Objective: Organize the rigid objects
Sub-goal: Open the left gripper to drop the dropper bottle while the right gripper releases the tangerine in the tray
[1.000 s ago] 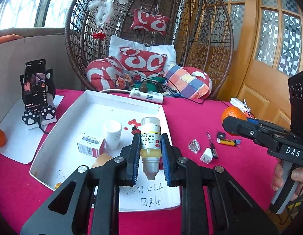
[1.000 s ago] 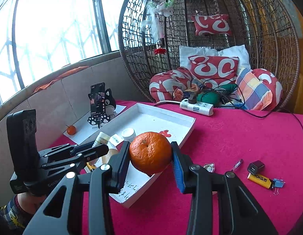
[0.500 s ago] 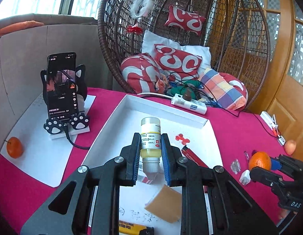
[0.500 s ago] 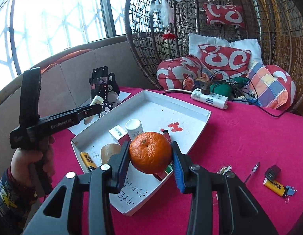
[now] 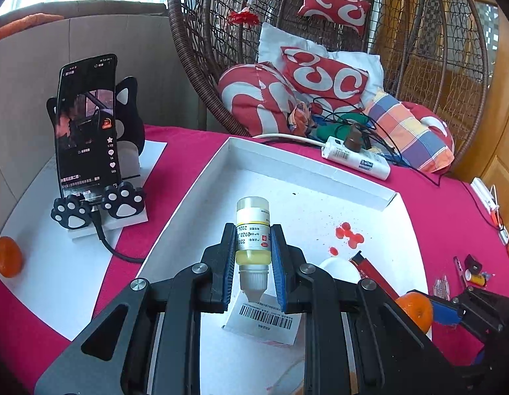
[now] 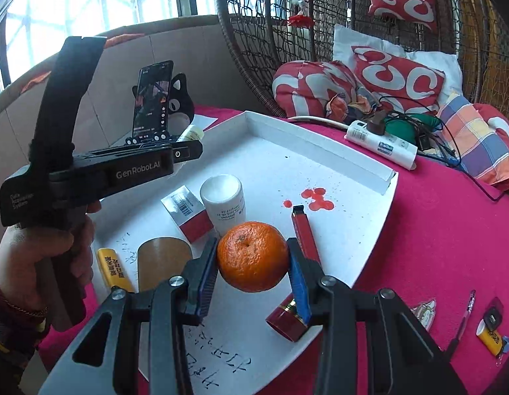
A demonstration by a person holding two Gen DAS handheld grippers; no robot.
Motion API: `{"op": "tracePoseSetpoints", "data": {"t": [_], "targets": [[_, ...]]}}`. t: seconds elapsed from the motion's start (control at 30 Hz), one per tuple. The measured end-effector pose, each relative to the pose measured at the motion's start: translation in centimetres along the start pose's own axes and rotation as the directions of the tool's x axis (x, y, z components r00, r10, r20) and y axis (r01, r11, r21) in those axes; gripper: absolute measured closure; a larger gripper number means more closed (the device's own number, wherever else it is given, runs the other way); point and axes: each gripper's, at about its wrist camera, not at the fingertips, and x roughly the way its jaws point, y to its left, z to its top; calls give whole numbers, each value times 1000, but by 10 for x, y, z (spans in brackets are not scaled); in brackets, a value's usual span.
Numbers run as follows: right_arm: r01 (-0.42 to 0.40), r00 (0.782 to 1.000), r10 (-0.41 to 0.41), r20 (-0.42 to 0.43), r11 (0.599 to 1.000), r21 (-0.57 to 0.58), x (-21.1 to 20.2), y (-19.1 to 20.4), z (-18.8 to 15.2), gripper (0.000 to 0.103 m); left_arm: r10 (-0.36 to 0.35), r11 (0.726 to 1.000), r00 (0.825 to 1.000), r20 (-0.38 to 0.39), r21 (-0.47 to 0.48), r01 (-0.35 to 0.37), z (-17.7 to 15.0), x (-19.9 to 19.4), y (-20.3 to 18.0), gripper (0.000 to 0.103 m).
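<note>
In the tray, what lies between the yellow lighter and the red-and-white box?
A tan oval piece lies flat between the yellow lighter and the box, on the tray floor. Right wrist view shows it.

Inside the tray (image 6: 320, 151), near its left side: a capped bottle (image 6: 224, 202) just right of a small box (image 6: 187, 214), with a lighter (image 6: 113, 268) and a rounded card (image 6: 163, 263) in front of them. Right of the bottle, a long tube (image 6: 303, 230) lying lengthwise. Left of the tray, a phone (image 5: 86, 125) propped on a stand (image 5: 99, 207). Behind the tray, a power strip (image 5: 354, 161). Right of the tray on the tablecloth (image 6: 435, 230), a pen (image 6: 466, 312) and a second lighter (image 6: 490, 339).
</note>
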Motion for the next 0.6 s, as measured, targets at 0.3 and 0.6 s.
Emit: {"op": "tracePoseSetpoints", "data": {"t": [0.3, 0.6], "targets": [[38, 999, -38, 23, 999, -19, 6, 7, -2, 59, 47, 999, 998, 52, -10, -47, 7, -9, -2, 31], [87, 984, -76, 163, 994, -66, -46, 18, -18, 0, 105, 990, 976, 189, -109, -85, -17, -70, -7, 0]]}}
